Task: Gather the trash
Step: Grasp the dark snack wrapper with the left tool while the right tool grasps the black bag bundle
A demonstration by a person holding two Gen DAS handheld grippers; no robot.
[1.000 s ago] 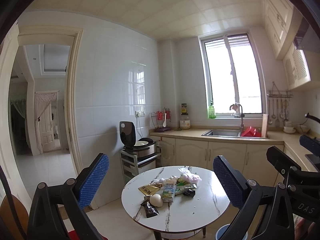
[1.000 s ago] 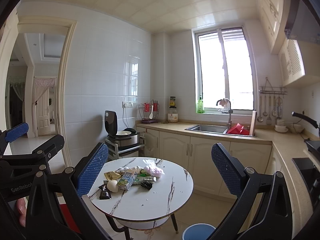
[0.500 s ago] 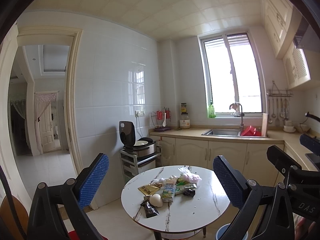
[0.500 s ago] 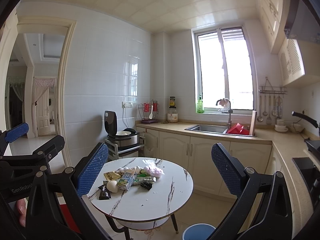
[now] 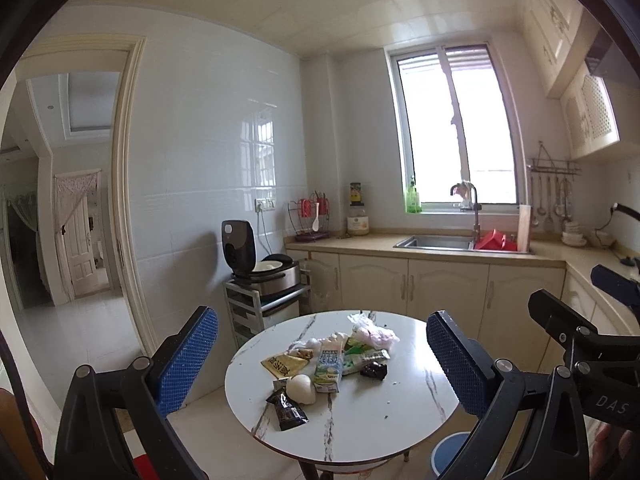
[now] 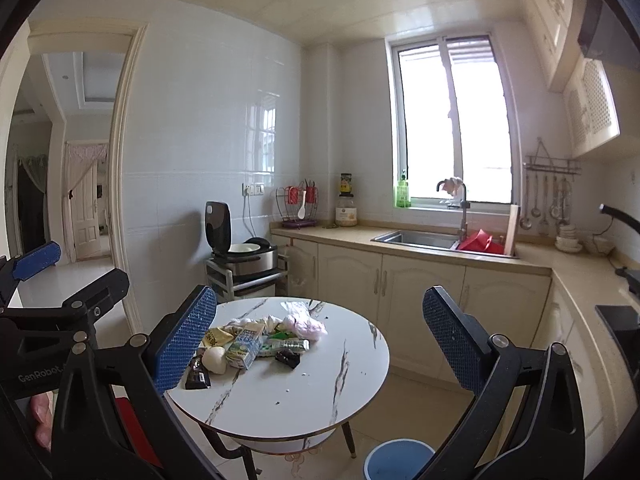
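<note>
**A:** Nothing has moved since the earlier frames: the trash pile (image 5: 332,360) sits where it was, at the bench's (image 5: 360,432) eleven o'clock side, and both grippers hang at the same height.

**B:** What's in the pile?

**A:** A milk carton (image 5: 329,366) in the middle, a white egg-like lump (image 5: 301,388) touching its seven o'clock corner, a dark wrapper (image 5: 287,407) nearest us, a yellow packet (image 5: 283,364) at nine o'clock, and a pink bag (image 5: 376,336) at one o'clock.

**B:** So which step are we in?

**A:** The very start, I'd judge: approach, nothing collected. The blue bin (image 6: 396,460) stands on the floor at the bench's five o'clock.

**B:** And the grippers?

**A:** The left gripper (image 5: 322,364) and right gripper (image 6: 320,336) are both spread wide and empty, held level and well above the bench, looking down on it. Next, one should descend on an outlying piece, probably the dark wrapper, jaws straddling it.
</note>
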